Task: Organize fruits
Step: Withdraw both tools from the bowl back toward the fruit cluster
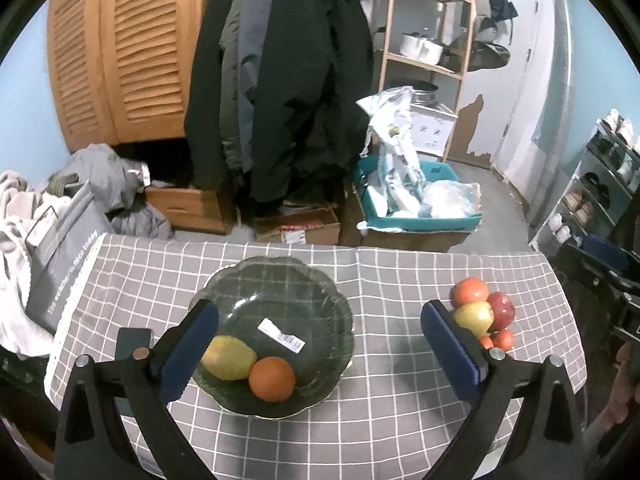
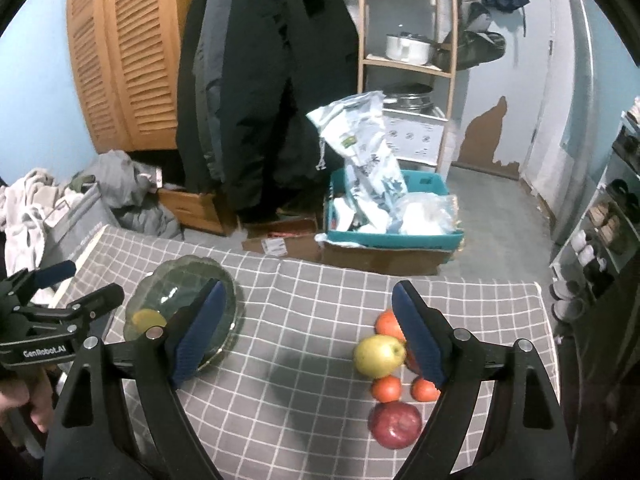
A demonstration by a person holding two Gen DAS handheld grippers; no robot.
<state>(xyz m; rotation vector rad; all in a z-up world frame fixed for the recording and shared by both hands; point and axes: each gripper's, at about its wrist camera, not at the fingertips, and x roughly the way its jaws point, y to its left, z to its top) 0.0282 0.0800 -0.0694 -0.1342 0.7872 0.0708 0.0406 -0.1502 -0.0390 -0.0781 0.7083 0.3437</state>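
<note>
A dark glass bowl (image 1: 304, 280) with a scalloped rim sits on the grey checked tablecloth (image 1: 392, 376). A yellow-green fruit (image 1: 230, 358) and an orange (image 1: 272, 378) lie inside it, beside a white label. My left gripper (image 1: 320, 354) hangs open above the bowl, nothing between its blue pads. To the right lies a cluster of fruit: a yellow-green apple (image 2: 378, 354), a red apple (image 2: 395, 424), a large orange (image 2: 388, 326) and two small oranges (image 2: 386, 388). My right gripper (image 2: 310, 334) is open above the cloth, left of that cluster, and holds nothing.
A grey bag (image 1: 60, 264) and piled clothes lie off the table's left edge. Beyond the far edge stand cardboard boxes (image 1: 296, 226), a teal crate (image 1: 416, 204) of plastic bags, hanging coats, a wooden shelf (image 1: 424, 40) and a shoe rack (image 1: 592, 192).
</note>
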